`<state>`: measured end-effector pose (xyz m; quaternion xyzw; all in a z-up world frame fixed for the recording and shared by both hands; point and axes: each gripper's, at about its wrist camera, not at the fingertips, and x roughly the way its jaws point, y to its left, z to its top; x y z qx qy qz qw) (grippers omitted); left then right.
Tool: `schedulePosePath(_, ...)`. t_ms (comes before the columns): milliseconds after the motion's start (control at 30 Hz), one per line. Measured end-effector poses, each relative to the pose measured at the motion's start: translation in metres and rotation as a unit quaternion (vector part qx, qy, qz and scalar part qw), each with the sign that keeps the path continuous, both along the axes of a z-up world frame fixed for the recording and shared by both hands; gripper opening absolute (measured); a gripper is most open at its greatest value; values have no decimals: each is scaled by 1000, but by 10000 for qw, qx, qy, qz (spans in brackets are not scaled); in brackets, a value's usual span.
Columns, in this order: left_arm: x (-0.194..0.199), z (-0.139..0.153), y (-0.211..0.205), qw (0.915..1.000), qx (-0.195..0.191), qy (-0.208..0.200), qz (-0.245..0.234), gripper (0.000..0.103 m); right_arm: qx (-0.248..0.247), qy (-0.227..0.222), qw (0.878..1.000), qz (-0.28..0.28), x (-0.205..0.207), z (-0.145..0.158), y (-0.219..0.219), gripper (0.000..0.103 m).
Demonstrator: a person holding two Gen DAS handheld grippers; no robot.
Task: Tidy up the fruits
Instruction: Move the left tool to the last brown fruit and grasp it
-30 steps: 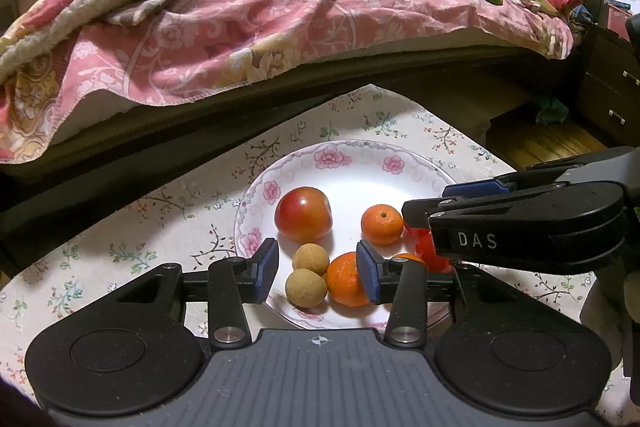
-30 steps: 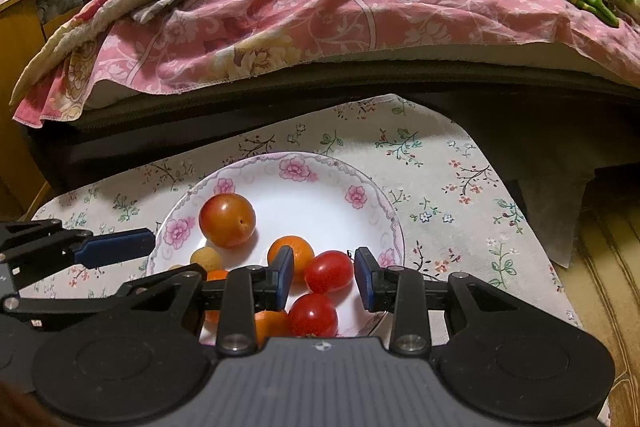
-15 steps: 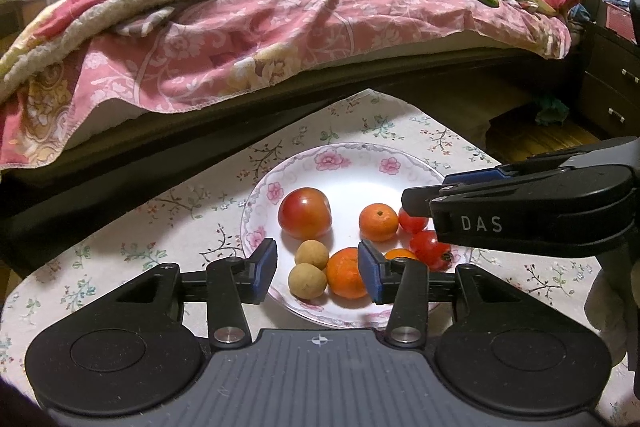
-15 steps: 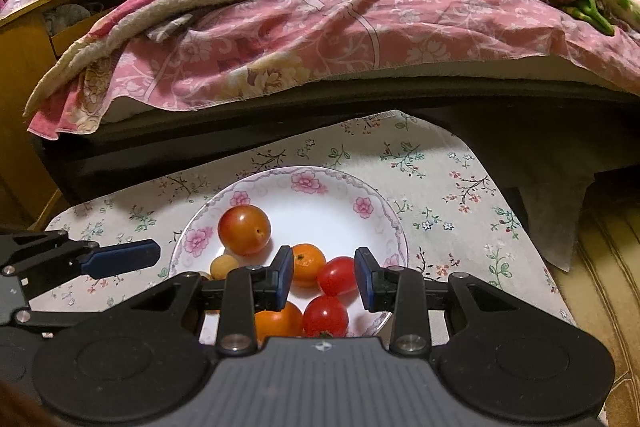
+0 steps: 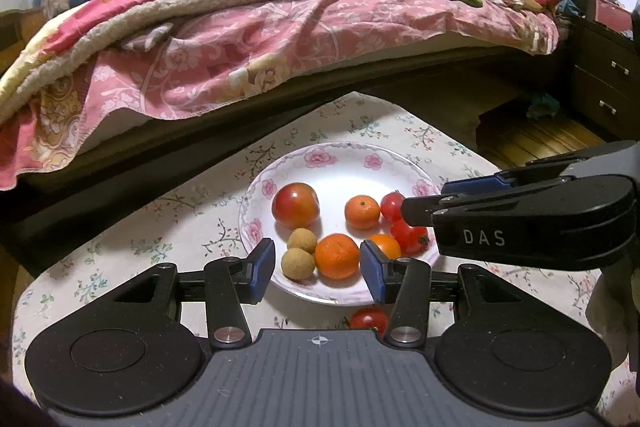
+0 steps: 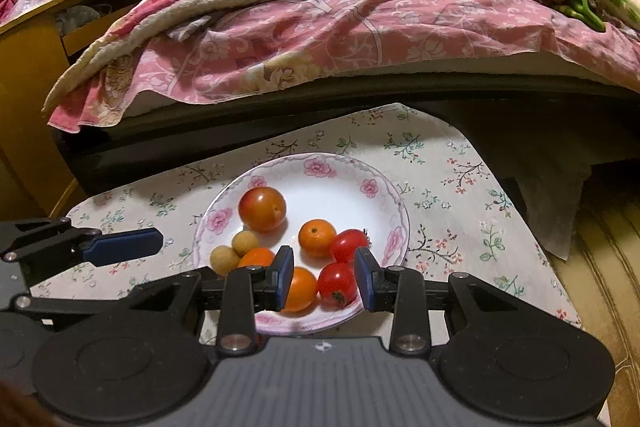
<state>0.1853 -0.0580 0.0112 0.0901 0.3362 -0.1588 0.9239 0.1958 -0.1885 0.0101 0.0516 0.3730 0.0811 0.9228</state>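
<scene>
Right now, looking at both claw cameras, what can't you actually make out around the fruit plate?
- Red tomato off the plate: left wrist view, lower half hidden by the left claw body; unseen in the right view.
- Plate: right wrist view, near rim covered by the right claw.
- Lower orange fruit: right wrist view, partly behind a finger.
- Tablecloth: near edge cut off in both views.

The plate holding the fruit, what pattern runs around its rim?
Pink flowers on white, around the plate rim; clearest in the right wrist view.
</scene>
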Motion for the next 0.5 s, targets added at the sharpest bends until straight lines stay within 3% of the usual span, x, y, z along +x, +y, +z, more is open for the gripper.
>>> schedulePosePath(500,-35,-27,-4,9983,52,552,-181,56,128,210,9997,-5,-35,-5,-4,37)
